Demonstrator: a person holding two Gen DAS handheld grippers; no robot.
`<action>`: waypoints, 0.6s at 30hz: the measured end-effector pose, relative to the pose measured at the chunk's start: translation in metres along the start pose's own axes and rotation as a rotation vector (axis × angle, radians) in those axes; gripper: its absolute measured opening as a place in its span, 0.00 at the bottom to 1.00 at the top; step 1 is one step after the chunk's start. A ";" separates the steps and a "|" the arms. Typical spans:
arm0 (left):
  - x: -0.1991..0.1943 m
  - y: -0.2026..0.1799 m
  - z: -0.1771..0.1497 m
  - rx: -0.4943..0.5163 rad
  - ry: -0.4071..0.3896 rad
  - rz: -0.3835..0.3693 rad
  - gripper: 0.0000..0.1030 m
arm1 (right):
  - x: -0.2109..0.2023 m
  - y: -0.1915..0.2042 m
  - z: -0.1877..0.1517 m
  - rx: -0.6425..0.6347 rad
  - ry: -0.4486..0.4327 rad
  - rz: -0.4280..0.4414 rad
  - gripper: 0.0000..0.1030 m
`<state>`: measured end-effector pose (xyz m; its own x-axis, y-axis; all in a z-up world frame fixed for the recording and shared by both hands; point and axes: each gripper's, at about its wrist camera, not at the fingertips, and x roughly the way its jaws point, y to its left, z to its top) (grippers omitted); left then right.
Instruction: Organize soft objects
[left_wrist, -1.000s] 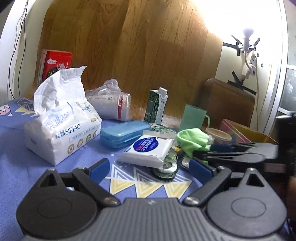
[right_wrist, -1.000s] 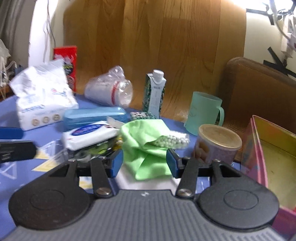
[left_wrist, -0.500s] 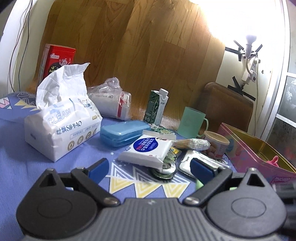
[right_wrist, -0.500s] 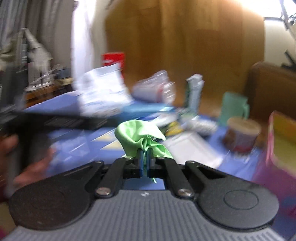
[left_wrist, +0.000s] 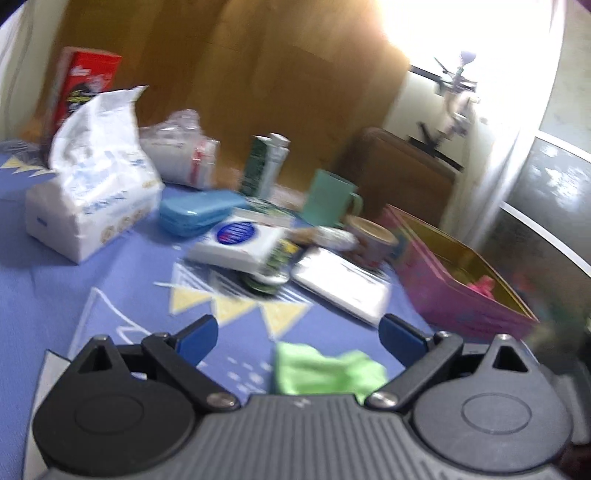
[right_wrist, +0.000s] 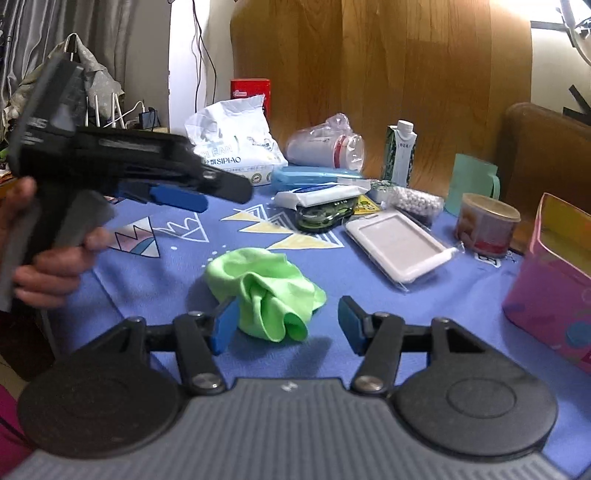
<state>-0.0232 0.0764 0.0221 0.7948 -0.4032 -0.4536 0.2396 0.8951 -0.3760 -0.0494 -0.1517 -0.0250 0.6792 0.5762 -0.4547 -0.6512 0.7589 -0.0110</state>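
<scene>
The right gripper (right_wrist: 282, 325) is opening around the green cloth (right_wrist: 264, 291), lying crumpled at lower centre on the blue tablecloth (right_wrist: 369, 295). The left gripper (left_wrist: 297, 334) is standing wide apart, gripping nothing.

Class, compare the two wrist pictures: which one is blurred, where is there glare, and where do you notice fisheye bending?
Left wrist view: motion-blurred throughout, the tissue pack lettering smeared, window glare washing out the top right. Right wrist view: mostly sharp, the green cloth crisp, though the left gripper is slightly smeared; the wooden panel bows outward.
</scene>
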 end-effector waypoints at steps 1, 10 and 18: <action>-0.002 -0.007 -0.001 0.018 0.008 -0.012 0.93 | 0.000 -0.002 -0.002 0.006 0.003 -0.001 0.64; 0.031 -0.032 -0.025 0.019 0.203 -0.021 0.70 | 0.013 0.001 -0.008 0.012 0.054 0.052 0.64; 0.055 -0.084 -0.003 0.130 0.207 -0.114 0.52 | 0.005 -0.002 -0.009 0.037 -0.005 0.031 0.05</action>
<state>-0.0011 -0.0217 0.0266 0.6312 -0.5208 -0.5749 0.4011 0.8535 -0.3327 -0.0475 -0.1531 -0.0353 0.6608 0.6006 -0.4502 -0.6588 0.7515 0.0356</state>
